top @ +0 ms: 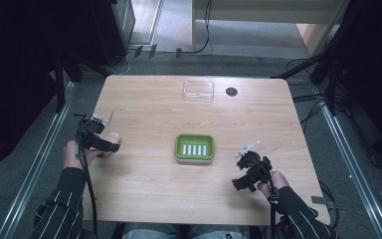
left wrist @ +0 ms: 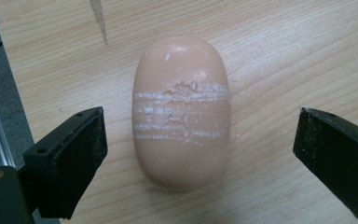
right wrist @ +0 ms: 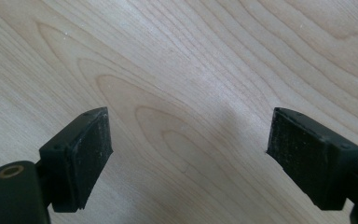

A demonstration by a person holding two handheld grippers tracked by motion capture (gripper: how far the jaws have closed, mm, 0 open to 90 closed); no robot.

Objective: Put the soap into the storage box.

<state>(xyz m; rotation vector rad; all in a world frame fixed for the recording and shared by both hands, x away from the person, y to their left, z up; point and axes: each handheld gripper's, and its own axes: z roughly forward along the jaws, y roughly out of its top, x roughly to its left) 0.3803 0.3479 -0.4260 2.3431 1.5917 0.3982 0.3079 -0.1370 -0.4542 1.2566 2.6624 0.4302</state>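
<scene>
From above, my left gripper (top: 110, 130) hangs over the soap (top: 112, 139) near the table's (top: 149, 174) left edge; the green dish (top: 194, 147) sits mid-table. Along my left jaws, wide open, the soap (left wrist: 181, 112) lies between them untouched; it looks firm, light and slick, so I'd pinch across its scratched middle. My right gripper (right wrist: 186, 154), also wide, frames bare wood.

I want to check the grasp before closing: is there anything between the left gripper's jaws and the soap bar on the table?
Nothing visible. In the left gripper view the soap bar lies on the bare wooden table, and the left gripper has its jaws open on either side of it, with clear gaps to both pads.
</scene>
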